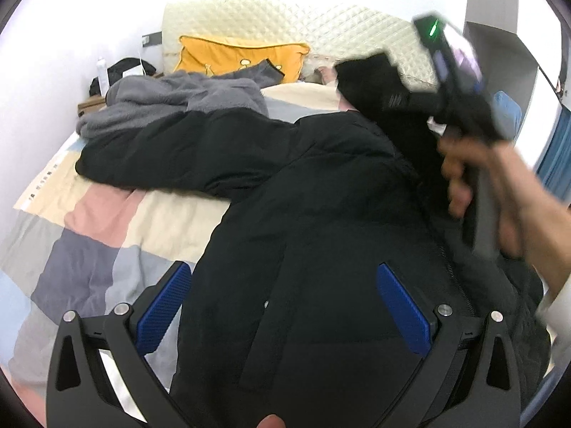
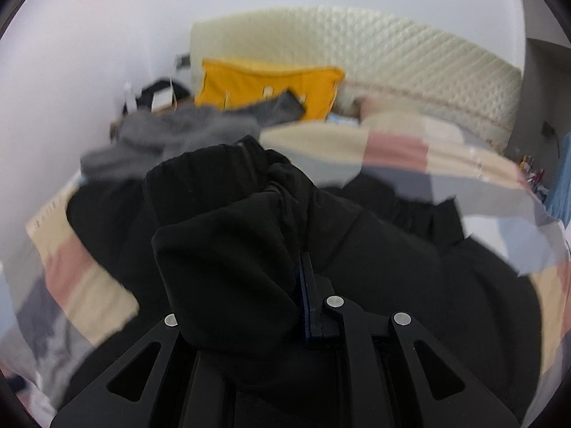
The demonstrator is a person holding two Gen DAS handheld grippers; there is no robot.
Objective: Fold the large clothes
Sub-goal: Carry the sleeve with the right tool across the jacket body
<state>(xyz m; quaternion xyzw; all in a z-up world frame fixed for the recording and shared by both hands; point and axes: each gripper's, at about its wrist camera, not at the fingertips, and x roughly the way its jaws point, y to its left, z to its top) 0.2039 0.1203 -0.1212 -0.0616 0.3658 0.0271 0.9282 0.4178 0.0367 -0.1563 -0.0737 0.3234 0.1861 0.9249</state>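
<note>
On the bed [image 1: 117, 214], over its patchwork quilt, we list 1 black padded jacket [image 1: 303, 214], spread front-up with the zip running from near us toward the quilted headboard [image 1: 285, 21]; that is its long axis.

Item, far sleeve: 1 black sleeve [image 1: 171, 149] reaches out to the left across the quilt, at a right angle to the zip, with its cuff near the grey fleece garment [image 1: 171, 100].

Item, our right gripper [image 2: 301, 260]: pressed together on a bunched fold of the jacket's right sleeve [image 2: 228, 235], the cloth draped over the near finger. From the left wrist view this gripper [image 1: 389, 85] hangs blurred above the jacket's right shoulder, carried in our right hand [image 1: 499, 192].

Item, our left gripper [image 1: 285, 306]: spread wide, nothing between its blue pads [image 1: 164, 303], hovering over the jacket's lower left front by the pocket.

We judge the coming move to be laying the held sleeve leftward across the chest. The body lies below and left of the right gripper, which is the nearer one. The left gripper stands well placed to pin the hem.

Also present: 1 yellow cushion [image 1: 242, 57].
</note>
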